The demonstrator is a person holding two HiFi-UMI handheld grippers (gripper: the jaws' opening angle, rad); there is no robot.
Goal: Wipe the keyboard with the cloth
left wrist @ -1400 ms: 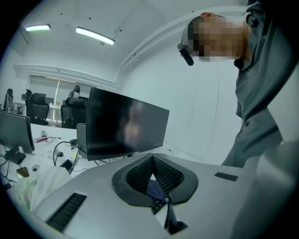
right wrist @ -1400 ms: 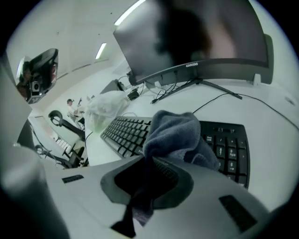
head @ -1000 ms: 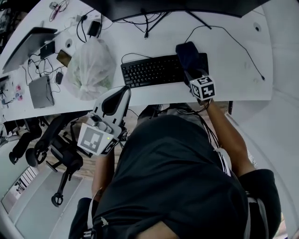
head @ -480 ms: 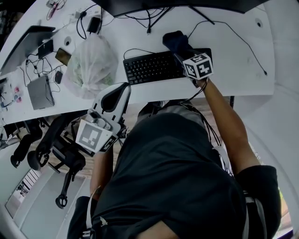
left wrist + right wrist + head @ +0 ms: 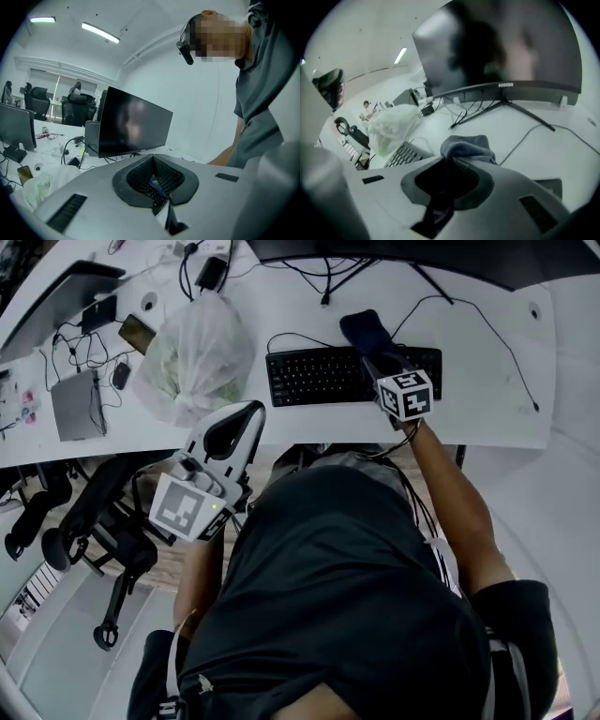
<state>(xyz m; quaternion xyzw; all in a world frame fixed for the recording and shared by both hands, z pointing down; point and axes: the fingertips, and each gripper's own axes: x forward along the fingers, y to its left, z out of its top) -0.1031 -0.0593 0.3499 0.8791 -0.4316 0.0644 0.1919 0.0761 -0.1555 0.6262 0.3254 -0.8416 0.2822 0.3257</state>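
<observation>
Your right gripper (image 5: 451, 164) is clamped on a fold of the dark cloth (image 5: 367, 331), and the rest of it bunches out beyond the jaws. The cloth sits at the far edge of the keyboard (image 5: 314, 377), toward its right half. It may lie partly on the white desk (image 5: 492, 404) behind rather than on the keys; the head view is too coarse to settle that.

The cloth is soft and light and will crumple rather than spread, so it wipes best gripped near one edge with a loose pad trailing under the jaws. The keyboard is light and could slide on the smooth desk under a hard push. Its keys are raised, so the cloth may snag between them.

Your left gripper (image 5: 153, 182) is closed on nothing and hangs near you, off the desk's near edge, well apart from the keyboard. It is free to steady the keyboard's left end.

A bulging plastic bag (image 5: 196, 358) stands just left of the keyboard and limits a stroke that way. The monitor (image 5: 501, 44) and its stand legs are behind, with cables (image 5: 473, 320) trailing across the desk to the far right. The keyboard's own lead loops at its far left corner.
</observation>
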